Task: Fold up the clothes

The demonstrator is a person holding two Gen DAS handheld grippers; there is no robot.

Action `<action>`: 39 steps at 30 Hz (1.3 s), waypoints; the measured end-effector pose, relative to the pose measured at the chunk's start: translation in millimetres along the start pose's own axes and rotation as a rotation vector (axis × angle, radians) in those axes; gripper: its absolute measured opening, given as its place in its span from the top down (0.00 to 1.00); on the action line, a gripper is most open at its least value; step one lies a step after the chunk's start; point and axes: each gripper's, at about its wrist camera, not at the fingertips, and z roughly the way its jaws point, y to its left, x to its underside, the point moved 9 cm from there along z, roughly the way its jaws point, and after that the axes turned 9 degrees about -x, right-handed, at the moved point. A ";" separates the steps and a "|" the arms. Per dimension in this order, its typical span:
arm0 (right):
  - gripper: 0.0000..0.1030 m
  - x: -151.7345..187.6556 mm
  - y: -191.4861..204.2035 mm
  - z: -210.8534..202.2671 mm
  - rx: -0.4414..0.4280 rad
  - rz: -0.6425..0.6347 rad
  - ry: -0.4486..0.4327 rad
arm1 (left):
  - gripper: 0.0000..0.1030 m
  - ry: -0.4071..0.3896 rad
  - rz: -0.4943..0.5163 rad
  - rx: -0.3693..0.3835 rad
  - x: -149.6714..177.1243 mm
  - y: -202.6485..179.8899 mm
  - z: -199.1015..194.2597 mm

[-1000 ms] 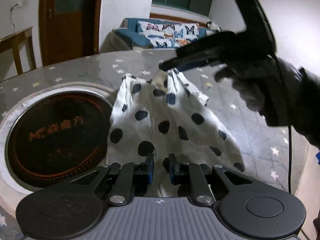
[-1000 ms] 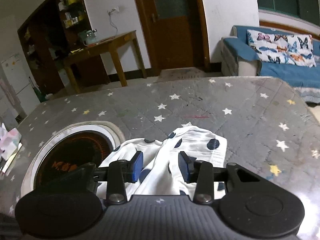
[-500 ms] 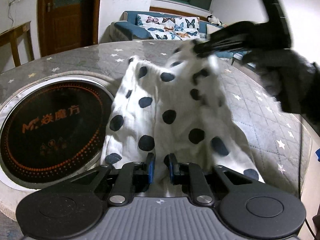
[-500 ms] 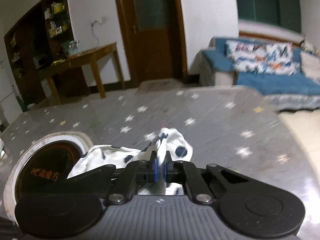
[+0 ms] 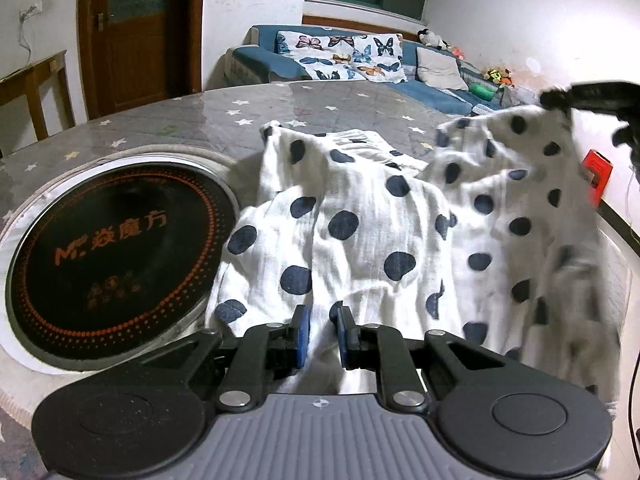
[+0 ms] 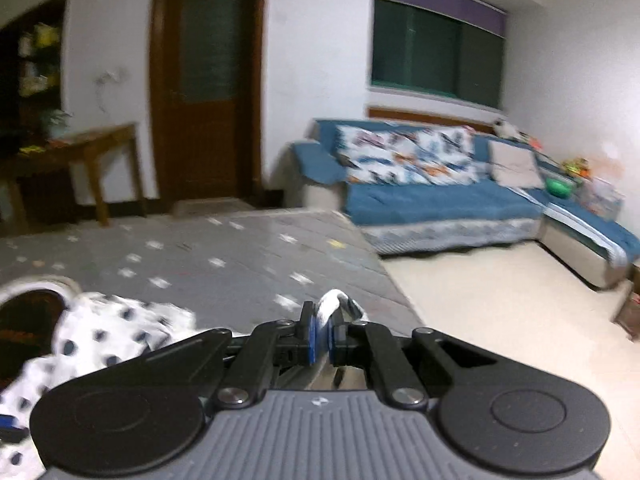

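Lifting the polka-dot garment (image 5: 360,232), your right fingers (image 6: 313,334) have clamped its corner; left fingers (image 5: 301,336) pinch its near edge.

The left wrist view sits low over the star-patterned table (image 5: 248,108), close behind the polka-dot garment (image 5: 360,236), facing the sofa (image 5: 280,60) at 12 o'clock — burner (image 5: 112,248) at 9. The right wrist view, higher and blurred, faces the same sofa (image 6: 432,204) at 1 o'clock — garment (image 6: 108,336) at 8.
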 end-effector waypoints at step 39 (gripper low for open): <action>0.73 21.9 202.3 210.9 -0.349 -0.212 0.350 | 0.82 0.013 -0.003 0.013 36.4 10.4 -39.4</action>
